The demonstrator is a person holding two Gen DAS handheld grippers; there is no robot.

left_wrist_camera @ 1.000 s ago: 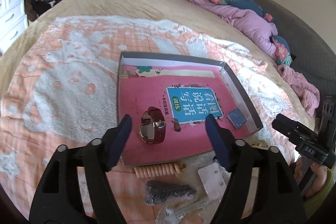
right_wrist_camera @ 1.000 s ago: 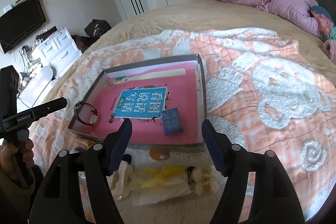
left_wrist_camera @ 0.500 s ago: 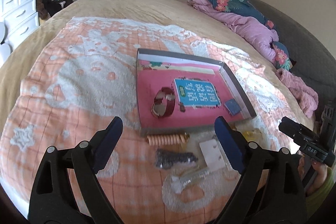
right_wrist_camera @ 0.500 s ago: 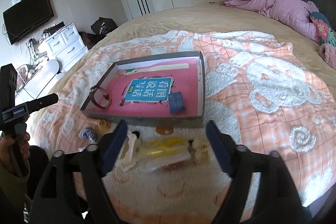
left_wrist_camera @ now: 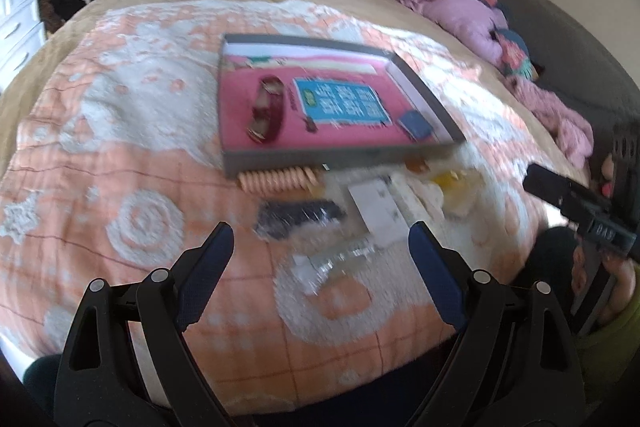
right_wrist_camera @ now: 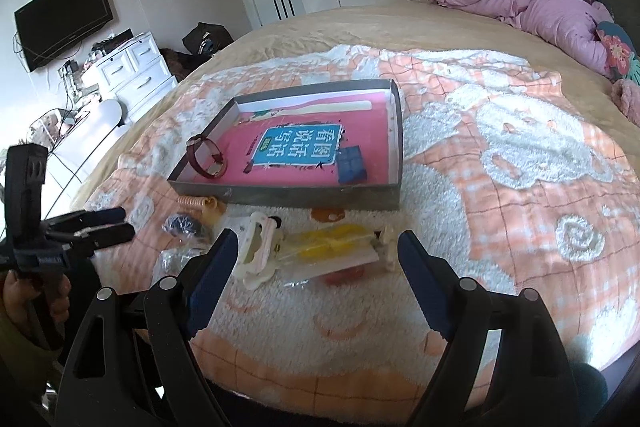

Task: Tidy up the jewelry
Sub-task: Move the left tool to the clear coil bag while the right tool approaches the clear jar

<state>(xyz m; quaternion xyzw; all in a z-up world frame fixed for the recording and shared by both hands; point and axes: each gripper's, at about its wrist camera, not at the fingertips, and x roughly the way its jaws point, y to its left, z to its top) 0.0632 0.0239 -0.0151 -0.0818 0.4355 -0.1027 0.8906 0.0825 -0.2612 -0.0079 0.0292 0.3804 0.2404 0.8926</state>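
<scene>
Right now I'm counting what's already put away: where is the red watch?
The red watch lies inside the grey tray, at its near-left corner in the right wrist view, left of the blue label.

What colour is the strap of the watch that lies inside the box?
Dark red, a burgundy tone. The watch shows best in the right wrist view.

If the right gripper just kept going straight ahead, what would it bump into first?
Most likely the clear packet with yellow pieces, lying on the blanket between the open jaws of the right gripper. The gray box sits beyond it. Depth is hard to judge.
</scene>
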